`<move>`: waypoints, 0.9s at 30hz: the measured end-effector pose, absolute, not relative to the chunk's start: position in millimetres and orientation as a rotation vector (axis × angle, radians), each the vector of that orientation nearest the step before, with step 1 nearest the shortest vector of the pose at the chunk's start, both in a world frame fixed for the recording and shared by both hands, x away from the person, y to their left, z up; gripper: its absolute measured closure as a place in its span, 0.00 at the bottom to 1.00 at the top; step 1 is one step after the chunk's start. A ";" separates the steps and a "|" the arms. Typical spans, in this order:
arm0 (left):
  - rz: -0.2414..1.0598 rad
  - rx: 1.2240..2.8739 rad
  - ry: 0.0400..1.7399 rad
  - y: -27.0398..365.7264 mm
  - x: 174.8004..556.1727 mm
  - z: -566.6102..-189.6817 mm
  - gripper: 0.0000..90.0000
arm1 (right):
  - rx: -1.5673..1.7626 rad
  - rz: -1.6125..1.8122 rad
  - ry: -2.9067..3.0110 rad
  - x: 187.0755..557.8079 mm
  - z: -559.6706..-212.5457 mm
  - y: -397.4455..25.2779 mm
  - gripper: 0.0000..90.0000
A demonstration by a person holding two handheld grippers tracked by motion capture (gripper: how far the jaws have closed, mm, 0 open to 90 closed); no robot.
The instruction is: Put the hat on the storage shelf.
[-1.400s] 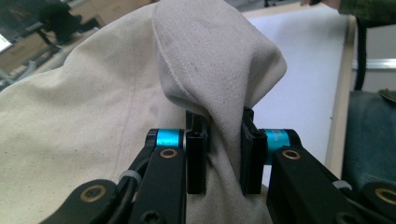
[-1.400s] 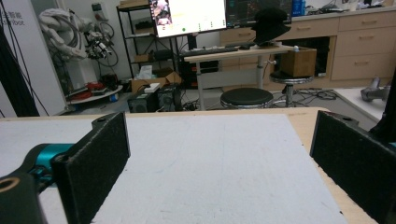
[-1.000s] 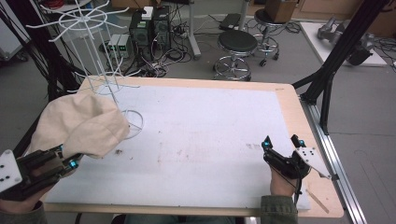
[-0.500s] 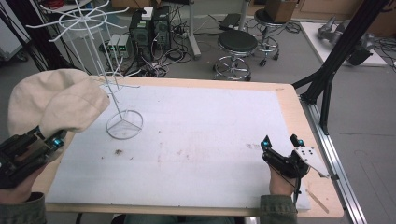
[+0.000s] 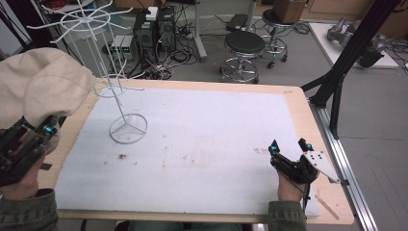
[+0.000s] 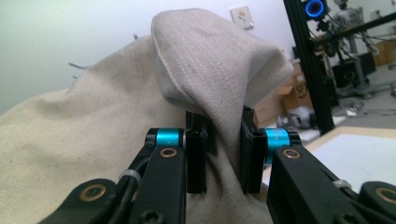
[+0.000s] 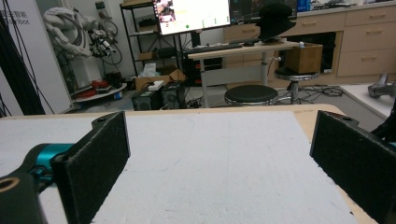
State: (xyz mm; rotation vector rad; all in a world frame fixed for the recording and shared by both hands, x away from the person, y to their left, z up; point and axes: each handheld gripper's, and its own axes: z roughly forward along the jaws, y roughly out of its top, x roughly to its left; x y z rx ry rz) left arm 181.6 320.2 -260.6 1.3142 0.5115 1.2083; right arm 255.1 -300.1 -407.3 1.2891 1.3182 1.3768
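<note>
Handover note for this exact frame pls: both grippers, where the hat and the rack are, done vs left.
Left gripper: shut on a fold of the beige hat, held up in the air off the table's left edge, clear of the white mat.
Right gripper: open, holding nothing, low over the mat near the front right corner.
White wire rack: upright on its ring base at the mat's back left, no hat on its arms.
Done: hat picked up.
Left: likely hang the hat on one of the rack's arms and release; the right gripper is free to steady the rack.
</note>
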 end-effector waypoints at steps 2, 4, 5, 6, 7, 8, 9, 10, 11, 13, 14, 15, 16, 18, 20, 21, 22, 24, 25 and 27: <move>1.239 1.284 0.512 320.3 178.2 -258.7 0.85 | 1.289 1.378 1.318 255.1 -407.3 -299.9 0.04; 1.266 1.250 0.512 321.0 175.3 -256.1 0.85 | 1.290 1.378 1.317 254.9 -407.3 -299.8 0.04; 1.269 1.240 0.515 321.9 175.1 -254.3 0.85 | 1.289 1.378 1.317 255.0 -407.3 -299.8 0.04; 1.276 1.238 0.520 323.0 175.4 -252.3 0.85 | 1.290 1.378 1.317 254.9 -407.2 -299.8 0.04; 1.278 1.232 0.525 323.5 176.2 -250.7 0.85 | 1.290 1.379 1.317 254.9 -407.3 -299.8 0.04; 1.280 1.227 0.530 324.4 177.5 -248.7 0.85 | 1.289 1.378 1.317 255.0 -407.3 -299.8 0.04; 1.282 1.221 0.529 325.9 179.1 -246.2 0.85 | 1.290 1.378 1.317 254.9 -407.2 -299.7 0.04; 1.284 1.210 0.528 326.3 180.4 -244.3 0.85 | 1.288 1.379 1.318 254.9 -407.3 -299.7 0.04; 1.290 1.200 0.526 326.6 181.4 -242.5 0.85 | 1.290 1.378 1.318 254.9 -407.3 -299.7 0.04; 1.303 1.175 0.514 327.0 182.4 -237.9 0.85 | 1.291 1.379 1.318 255.0 -407.3 -299.6 0.04; 1.307 1.167 0.511 327.0 182.3 -237.0 0.85 | 1.290 1.379 1.318 255.1 -407.3 -299.7 0.04; 1.308 1.155 0.507 327.1 182.6 -234.9 0.85 | 1.289 1.378 1.318 255.1 -407.3 -299.8 0.04; 1.313 1.150 0.505 327.0 183.5 -232.0 0.85 | 1.290 1.378 1.318 255.1 -407.4 -299.8 0.04; 1.321 1.140 0.503 327.0 184.1 -228.3 0.85 | 1.288 1.378 1.319 255.2 -407.4 -299.9 0.04; 1.330 1.130 0.497 326.8 185.1 -224.1 0.85 | 1.291 1.380 1.317 255.0 -407.3 -299.5 0.04; 1.331 1.125 0.496 327.0 185.3 -222.1 0.85 | 1.290 1.379 1.319 254.9 -407.3 -299.7 0.04; 1.341 1.116 0.490 327.3 184.7 -220.3 0.85 | 1.291 1.381 1.316 255.0 -407.4 -299.5 0.04; 1.345 1.097 0.484 328.5 182.7 -216.2 0.85 | 1.290 1.381 1.317 254.9 -407.3 -299.7 0.04; 1.353 1.085 0.480 329.7 181.7 -214.5 0.85 | 1.291 1.381 1.316 255.0 -407.4 -299.5 0.04; 1.353 1.074 0.481 332.1 181.3 -211.3 0.85 | 1.291 1.383 1.319 255.3 -407.4 -299.7 0.04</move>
